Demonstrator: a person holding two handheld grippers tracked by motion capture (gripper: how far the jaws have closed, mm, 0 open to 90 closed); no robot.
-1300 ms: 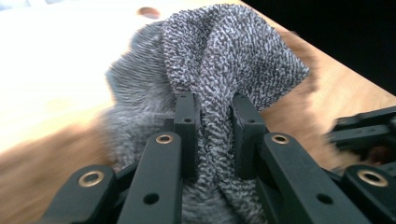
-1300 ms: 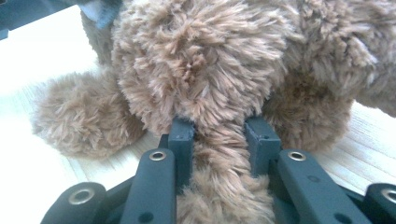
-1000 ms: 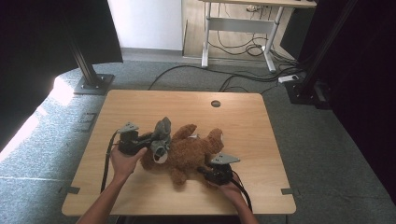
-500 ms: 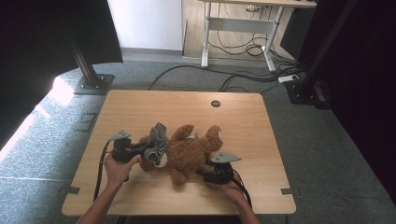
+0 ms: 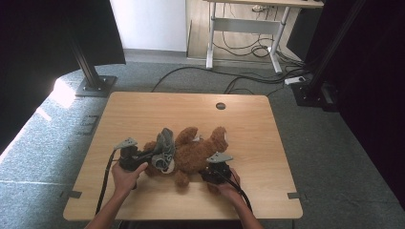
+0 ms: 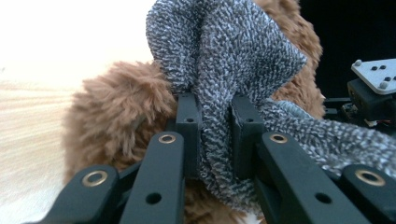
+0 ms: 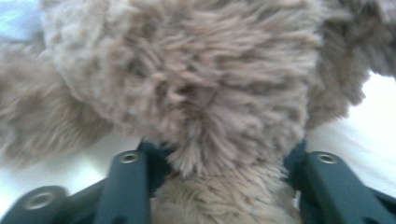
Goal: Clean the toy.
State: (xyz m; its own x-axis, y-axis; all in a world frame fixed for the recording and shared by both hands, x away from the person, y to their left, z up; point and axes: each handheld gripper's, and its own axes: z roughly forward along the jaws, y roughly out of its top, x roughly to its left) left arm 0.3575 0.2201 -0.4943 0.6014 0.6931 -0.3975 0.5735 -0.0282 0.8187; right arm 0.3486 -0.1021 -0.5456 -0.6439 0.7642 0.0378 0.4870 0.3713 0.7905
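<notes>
On the wooden table (image 5: pixel 143 109), seen from the high view, a brown teddy bear (image 5: pixel 193 152) lies on its back near the front middle, with a grey knitted cloth (image 5: pixel 165 145) bunched at its head end. The left gripper (image 5: pixel 150 155), held in the person's left hand (image 5: pixel 125 174), comes in from the left and meets the cloth at the bear's head. The right gripper (image 5: pixel 210 169), in the right hand (image 5: pixel 227 183), sits at the bear's lower end, against one of its legs.

In the left gripper view, the two black jaws stand close together with a fold of the grey knitted cloth (image 6: pixel 219 84) squeezed between the pads, so the left gripper (image 6: pixel 215 135) pinches the cloth firmly. Brown fur of the teddy bear (image 6: pixel 116 107) fills the space behind and to the left of the fold, and the pale tabletop (image 6: pixel 28 126) shows at the left edge. The other gripper's grey plate appears far off at the right.

In the right gripper view, the jaws have just been closing, and a furry limb of the teddy bear (image 7: pixel 210 107) sits between them. The right gripper (image 7: pixel 219 186) clasps that limb, with fur pressed against both jaws and bulging above them.
</notes>
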